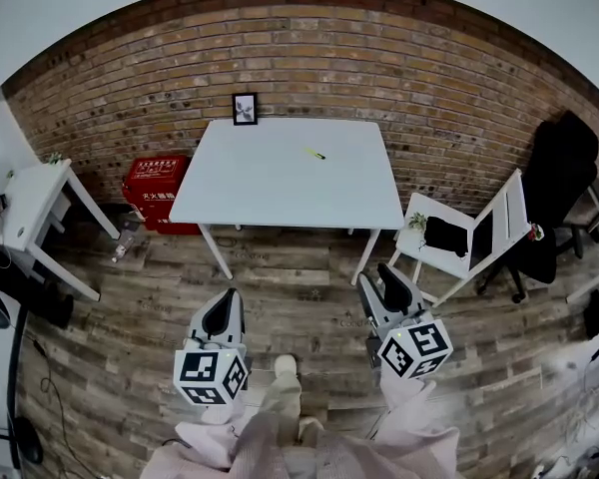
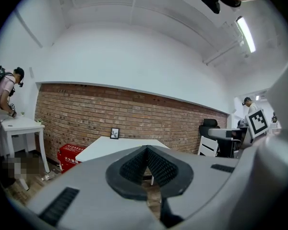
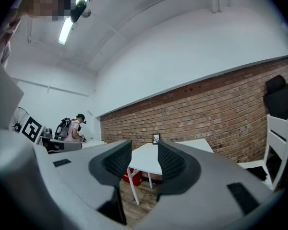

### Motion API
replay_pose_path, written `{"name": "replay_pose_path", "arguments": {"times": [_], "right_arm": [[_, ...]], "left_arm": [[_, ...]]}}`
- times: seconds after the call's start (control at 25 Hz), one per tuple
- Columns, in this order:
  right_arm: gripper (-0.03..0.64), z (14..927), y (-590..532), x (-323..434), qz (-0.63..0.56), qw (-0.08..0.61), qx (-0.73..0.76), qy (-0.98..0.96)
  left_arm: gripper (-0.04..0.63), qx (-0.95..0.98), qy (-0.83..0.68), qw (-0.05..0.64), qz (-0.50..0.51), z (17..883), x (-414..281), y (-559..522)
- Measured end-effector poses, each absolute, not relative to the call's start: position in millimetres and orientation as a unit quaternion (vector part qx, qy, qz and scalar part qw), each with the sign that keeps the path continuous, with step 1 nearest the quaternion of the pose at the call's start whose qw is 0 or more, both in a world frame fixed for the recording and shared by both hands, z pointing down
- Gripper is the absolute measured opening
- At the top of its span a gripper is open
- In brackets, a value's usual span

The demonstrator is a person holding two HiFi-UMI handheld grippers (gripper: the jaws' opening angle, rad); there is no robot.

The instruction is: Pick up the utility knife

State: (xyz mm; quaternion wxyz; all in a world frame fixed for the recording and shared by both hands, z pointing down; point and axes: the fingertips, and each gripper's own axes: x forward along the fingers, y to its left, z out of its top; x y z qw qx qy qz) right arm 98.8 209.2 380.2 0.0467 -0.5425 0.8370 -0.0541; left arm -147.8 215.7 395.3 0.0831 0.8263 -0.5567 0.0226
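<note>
both grippers hang low over the wood floor [image 1: 280,297] in the head view, left gripper [image 1: 221,319] and right gripper [image 1: 387,289]. the utility knife [image 1: 314,154], a small yellow sliver, lies well ahead on the white table [image 1: 270,178]. left gripper view: jaws pressed together, empty. right gripper view: jaws parted, nothing between.

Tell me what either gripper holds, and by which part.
Nothing held: left gripper shut, right gripper open, both empty; the utility knife lies on the white table.
</note>
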Motion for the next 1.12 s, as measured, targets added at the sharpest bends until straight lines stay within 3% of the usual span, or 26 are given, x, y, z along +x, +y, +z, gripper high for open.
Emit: {"name": "replay_pose_path", "arguments": {"times": [0.32, 1.12], "right_arm": [[0.179, 387, 134, 108, -0.067, 0.050, -0.552, 0.830], [0.181, 389, -11, 103, -0.085, 0.049, -0.573, 0.814]], "left_arm": [[-0.006, 0.827, -0.554, 0.089, 0.023, 398, -142, 138], [-0.006, 0.842, -0.531, 0.089, 0.029, 394, -146, -21]]}}
